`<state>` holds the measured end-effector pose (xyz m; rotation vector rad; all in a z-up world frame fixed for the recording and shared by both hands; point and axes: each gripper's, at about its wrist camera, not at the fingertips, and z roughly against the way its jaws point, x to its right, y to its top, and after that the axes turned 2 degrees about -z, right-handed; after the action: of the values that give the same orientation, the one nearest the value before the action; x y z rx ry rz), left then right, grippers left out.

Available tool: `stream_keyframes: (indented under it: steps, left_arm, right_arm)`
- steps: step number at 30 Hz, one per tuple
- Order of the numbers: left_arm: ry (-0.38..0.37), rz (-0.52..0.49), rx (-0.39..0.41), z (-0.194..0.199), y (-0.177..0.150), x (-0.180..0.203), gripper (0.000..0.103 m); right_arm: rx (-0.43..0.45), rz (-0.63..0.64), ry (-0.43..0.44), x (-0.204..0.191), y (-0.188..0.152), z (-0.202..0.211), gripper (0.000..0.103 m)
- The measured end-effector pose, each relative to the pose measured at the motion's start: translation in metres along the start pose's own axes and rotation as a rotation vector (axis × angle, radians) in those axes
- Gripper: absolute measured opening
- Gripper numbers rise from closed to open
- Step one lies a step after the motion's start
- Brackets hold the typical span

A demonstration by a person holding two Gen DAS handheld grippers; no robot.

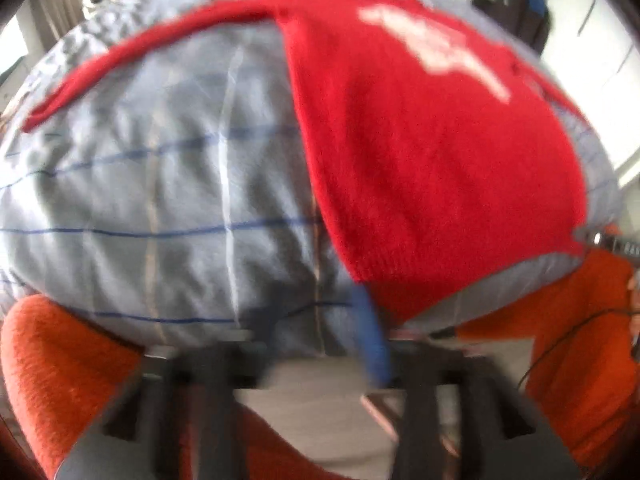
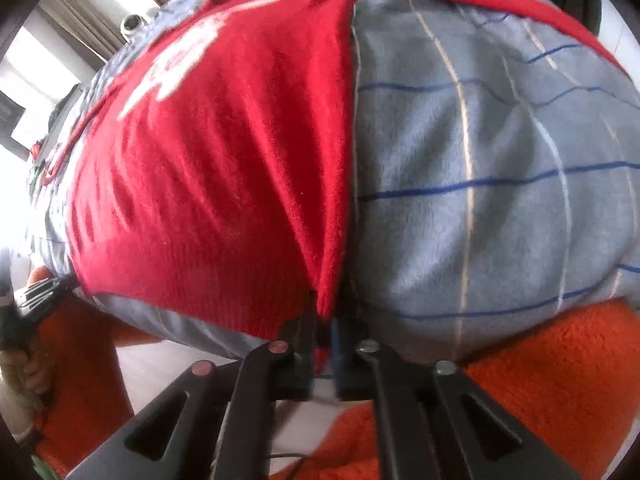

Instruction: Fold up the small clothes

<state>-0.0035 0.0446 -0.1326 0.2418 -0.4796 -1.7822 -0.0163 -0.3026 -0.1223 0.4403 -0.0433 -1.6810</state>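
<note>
Partly blurred: L gripper (image 1: pixel 320 320) tips

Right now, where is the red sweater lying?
The red sweater lies spread flat on the grey-blue checked bedspread, right of centre in the left wrist view and left of centre in the right wrist view, its hem at the near edge.

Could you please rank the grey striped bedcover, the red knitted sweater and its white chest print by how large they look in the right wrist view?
1. red knitted sweater and grey striped bedcover: similar, unsure.
2. white chest print: clearly smallest.
</note>
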Motion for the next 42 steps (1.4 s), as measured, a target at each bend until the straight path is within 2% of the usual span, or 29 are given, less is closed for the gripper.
stream_keyframes:
  steps: [1,2,4,6,8,13,17,22,25,27,36,42]
  left_arm:
    - [-0.004,0.01,0.03,0.008,0.003,-0.004,0.068]
    - [-0.007,0.019,0.066,0.018,0.006,-0.007,0.068]
    - [0.008,0.034,0.103,0.03,0.015,-0.013,0.069]
    - [0.032,0.052,0.135,0.037,0.023,-0.02,0.074]
    - [0.075,0.061,0.178,0.041,0.043,-0.026,0.076]
    - [0.187,0.083,0.272,0.042,0.077,-0.033,0.086]
    - [0.25,0.126,0.276,0.021,0.076,-0.037,0.086]
    - [0.278,0.158,0.235,0.004,0.069,-0.044,0.086]
    - [0.316,0.145,0.222,-0.004,0.067,-0.046,0.086]
    - [0.327,0.146,0.216,-0.007,0.065,-0.049,0.086]
    - [0.309,0.207,0.144,-0.025,0.058,-0.069,0.087]
    - [0.309,0.215,0.131,-0.028,0.056,-0.069,0.091]
  right_arm:
    - [0.012,-0.008,0.006,0.002,-0.002,0.006,0.036]
    - [0.041,-0.013,0.015,0.004,-0.004,0.014,0.045]
    - [0.118,-0.014,-0.002,0.004,-0.008,0.033,0.049]
    - [0.209,-0.014,-0.041,0.005,-0.011,0.05,0.052]
    - [0.315,-0.02,-0.077,0.007,-0.007,0.065,0.059]
    - [0.524,-0.025,-0.109,0.004,0.02,0.081,0.061]
    - [0.635,0.019,-0.175,0.005,0.02,0.085,0.062]
    - [0.617,0.007,-0.176,0.012,0.015,0.079,0.063]
    - [0.621,-0.024,-0.18,0.02,0.012,0.079,0.069]
    - [0.615,-0.049,-0.177,0.024,0.013,0.078,0.069]
    - [0.582,-0.099,-0.174,0.032,0.016,0.069,0.069]
    - [0.578,-0.098,-0.174,0.032,0.017,0.068,0.069]
